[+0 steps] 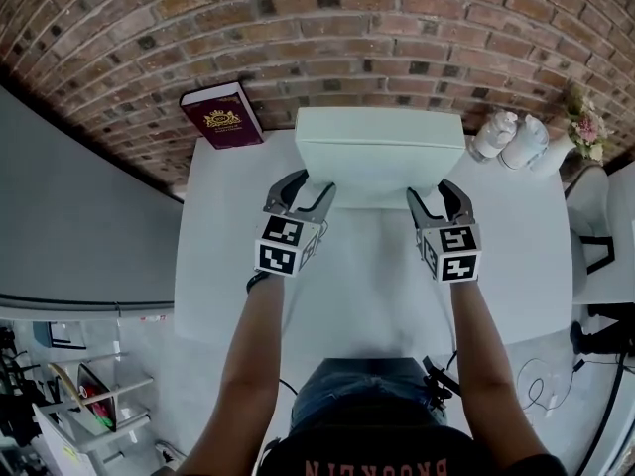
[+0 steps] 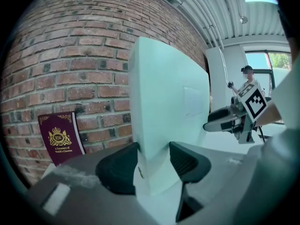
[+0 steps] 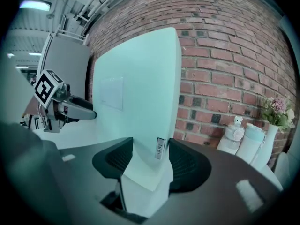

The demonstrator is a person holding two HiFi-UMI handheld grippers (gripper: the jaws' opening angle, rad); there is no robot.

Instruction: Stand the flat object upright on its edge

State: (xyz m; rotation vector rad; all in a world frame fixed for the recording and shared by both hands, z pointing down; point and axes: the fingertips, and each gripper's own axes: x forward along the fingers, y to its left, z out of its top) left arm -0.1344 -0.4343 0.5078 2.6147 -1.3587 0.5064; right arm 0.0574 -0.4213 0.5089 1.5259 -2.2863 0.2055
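The flat object is a pale white slab-shaped box, upright on its long edge near the back of the white table. My left gripper is shut on its left end, and my right gripper is shut on its right end. In the left gripper view the dark pads press both faces of the box. The right gripper view shows the same: pads clamp the box beside a small label. Whether the box's lower edge touches the table is hidden.
A maroon book leans against the brick wall at the back left. At the back right stand two white bottles and a vase of flowers. A grey partition borders the table's left side.
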